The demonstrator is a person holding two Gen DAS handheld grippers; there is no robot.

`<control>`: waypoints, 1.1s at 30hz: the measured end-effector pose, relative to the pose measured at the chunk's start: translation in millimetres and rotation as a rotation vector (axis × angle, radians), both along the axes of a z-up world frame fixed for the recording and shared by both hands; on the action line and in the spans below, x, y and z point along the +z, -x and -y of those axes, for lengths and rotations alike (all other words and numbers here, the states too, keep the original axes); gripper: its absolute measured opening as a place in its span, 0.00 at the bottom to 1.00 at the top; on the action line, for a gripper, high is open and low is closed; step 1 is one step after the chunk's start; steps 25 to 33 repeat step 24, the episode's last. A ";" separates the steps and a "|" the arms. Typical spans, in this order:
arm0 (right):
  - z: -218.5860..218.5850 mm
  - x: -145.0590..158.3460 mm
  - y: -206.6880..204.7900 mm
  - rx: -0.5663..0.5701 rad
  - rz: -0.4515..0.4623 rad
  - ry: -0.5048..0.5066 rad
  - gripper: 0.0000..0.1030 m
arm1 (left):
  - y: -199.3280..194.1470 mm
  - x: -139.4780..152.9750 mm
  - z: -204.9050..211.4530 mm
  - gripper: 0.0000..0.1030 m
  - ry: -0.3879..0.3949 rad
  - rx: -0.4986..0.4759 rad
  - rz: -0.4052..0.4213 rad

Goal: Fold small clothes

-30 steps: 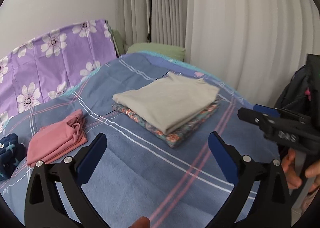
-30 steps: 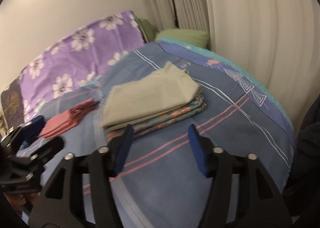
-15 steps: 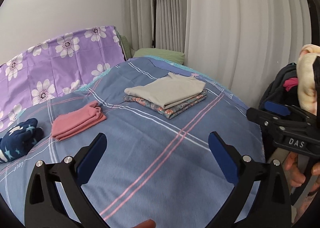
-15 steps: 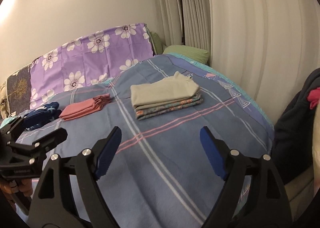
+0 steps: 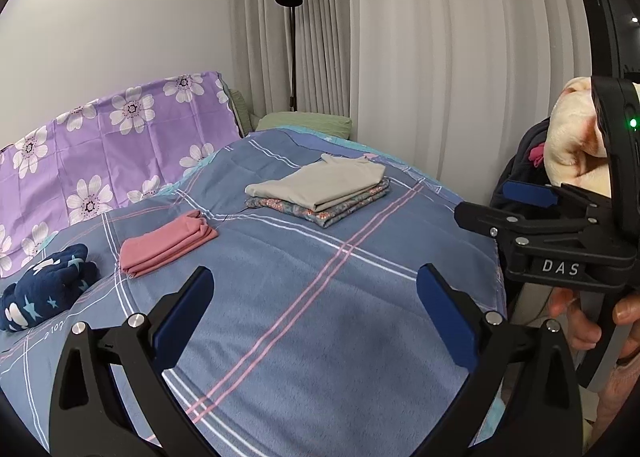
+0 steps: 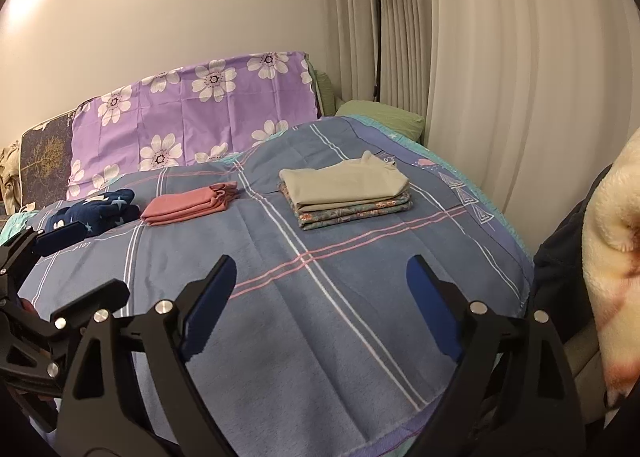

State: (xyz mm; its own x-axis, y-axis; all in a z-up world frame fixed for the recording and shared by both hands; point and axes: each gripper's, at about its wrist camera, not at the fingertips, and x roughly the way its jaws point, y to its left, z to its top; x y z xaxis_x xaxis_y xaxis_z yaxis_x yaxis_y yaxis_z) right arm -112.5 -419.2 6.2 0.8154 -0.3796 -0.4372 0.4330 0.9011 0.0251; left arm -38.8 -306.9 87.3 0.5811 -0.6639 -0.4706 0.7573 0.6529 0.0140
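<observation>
I saw warm glare on the wall point(image 6: 140, 9) above my tongs; frames sharp, edges fisheye-bent and vignetted.

The left hand-held gripper point(image 5: 313, 311) points forward and a little downward, its two blue-padded fingers point(image 5: 182, 315) spread wide with nothing between them. The right hand-held gripper point(image 6: 320, 299) points the same way; its jaws are opening, already wide, and nothing lies between its blue pads point(image 6: 210, 303). In the left wrist view the right gripper shows side-on at the right edge, and the person's right hand point(image 5: 592, 321) wraps its handle from below, fingers curled around the grip.
</observation>
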 end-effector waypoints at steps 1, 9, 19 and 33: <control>-2.2 -0.6 -0.7 -0.003 -0.006 0.007 0.86 | -0.4 -1.4 -1.9 0.98 -0.002 0.004 -0.005; -11.5 -2.7 -8.2 -0.022 -0.036 0.038 0.87 | -6.8 -9.2 -10.6 0.98 -0.034 0.023 -0.048; -10.6 -6.8 -24.1 -0.049 -0.065 0.017 0.88 | -9.7 -14.0 -14.8 0.98 -0.063 0.021 -0.047; -10.3 -9.4 -28.9 -0.060 -0.077 0.007 0.88 | -10.7 -17.3 -16.9 0.98 -0.075 0.016 -0.044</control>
